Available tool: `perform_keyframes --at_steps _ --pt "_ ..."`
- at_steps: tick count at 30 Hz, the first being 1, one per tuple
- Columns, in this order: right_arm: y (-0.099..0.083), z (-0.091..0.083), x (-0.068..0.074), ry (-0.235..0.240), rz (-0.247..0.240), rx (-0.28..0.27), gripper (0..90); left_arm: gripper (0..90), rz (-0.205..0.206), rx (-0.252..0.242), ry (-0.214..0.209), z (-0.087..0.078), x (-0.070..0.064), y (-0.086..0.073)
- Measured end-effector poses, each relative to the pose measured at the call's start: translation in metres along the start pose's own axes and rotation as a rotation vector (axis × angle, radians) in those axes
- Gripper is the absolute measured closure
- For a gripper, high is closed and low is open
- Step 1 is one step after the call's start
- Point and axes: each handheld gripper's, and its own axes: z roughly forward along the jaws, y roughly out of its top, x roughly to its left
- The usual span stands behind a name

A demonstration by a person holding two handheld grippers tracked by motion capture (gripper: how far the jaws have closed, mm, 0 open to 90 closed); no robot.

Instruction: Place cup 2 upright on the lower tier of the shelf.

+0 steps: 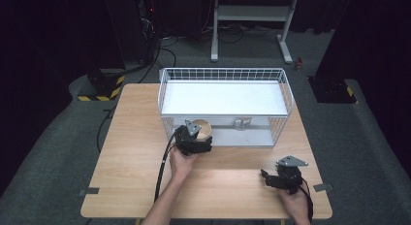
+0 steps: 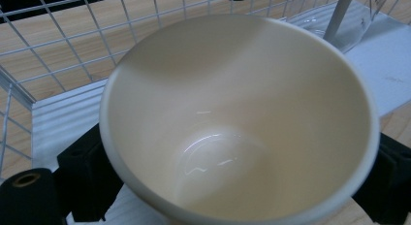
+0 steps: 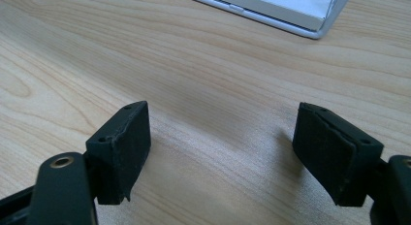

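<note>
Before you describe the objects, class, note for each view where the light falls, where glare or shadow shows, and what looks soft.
High view: a bright table amid dark surroundings. Left gripper view: glints on the cream cup's glossy bottom, a shadow across its upper inner wall. Right gripper view: the open right gripper casts soft shadows on the wood; the rack edge looks soft.

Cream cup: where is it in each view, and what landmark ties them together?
High view: cream cup left of centre, at the wire rack's front lower edge, held by the left gripper.
Left gripper view: cup close up, centre.
Right gripper view: none visible.
Shared landmark: the rack's white base.
</note>
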Motion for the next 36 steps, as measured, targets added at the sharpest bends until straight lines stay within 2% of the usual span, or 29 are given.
perform_keyframes --at_steps 3,10,17,22,30,36 --pt "0.0 0.0 0.0 0.0 0.0 0.0 21.8 8.7 0.011 -0.001 0.008 0.001 0.0 0.0" --pt "0.0 0.0 0.0 0.0 0.0 0.0 21.8 8.6 0.002 0.003 0.007 0.001 0.0 0.0" --pt "0.0 0.0 0.0 0.0 0.0 0.0 21.8 1.9 -0.015 0.033 -0.021 0.002 0.004 -0.002" --pt "0.0 0.0 0.0 0.0 0.0 0.0 21.9 2.0 -0.019 0.032 -0.017 -0.001 0.004 -0.001" --pt "0.0 0.0 0.0 0.0 0.0 0.0 21.9 2.4 -0.028 0.062 -0.026 -0.006 0.003 -0.001" --pt "0.0 0.0 0.0 -0.001 0.0 0.0 21.8 4.9 -0.015 0.076 -0.018 -0.009 0.0 -0.003"
